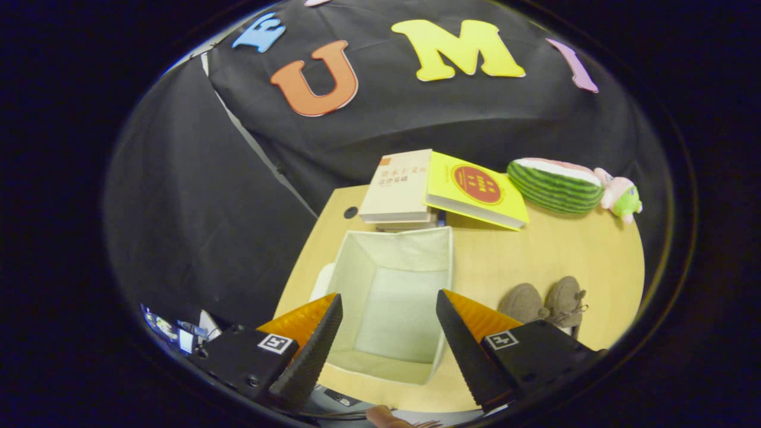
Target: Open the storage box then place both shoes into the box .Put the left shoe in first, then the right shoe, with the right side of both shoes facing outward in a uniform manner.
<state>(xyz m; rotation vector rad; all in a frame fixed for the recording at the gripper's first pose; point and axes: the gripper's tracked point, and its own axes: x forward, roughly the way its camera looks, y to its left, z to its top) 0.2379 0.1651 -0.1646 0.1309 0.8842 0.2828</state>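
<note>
I am holding the gripper (389, 324) high over the counter (535, 255) with its fingers spread wide and nothing between them, so that I am looking straight down into the box (389, 297). The box is sitting open, its pale inside bare, which is why I judge the opening step done and the shoes next. Both shoes (544, 303) are lying side by side on the counter just beside the box, partly behind one finger, toes pointing away from me; I cannot tell left from right from here. I am keeping the fingers wide because a shoe is a broad thing to straddle. Beyond the box, books (440, 190) are stacked, and a watermelon toy (556, 185) is resting near the wall, well clear of my path.
</note>
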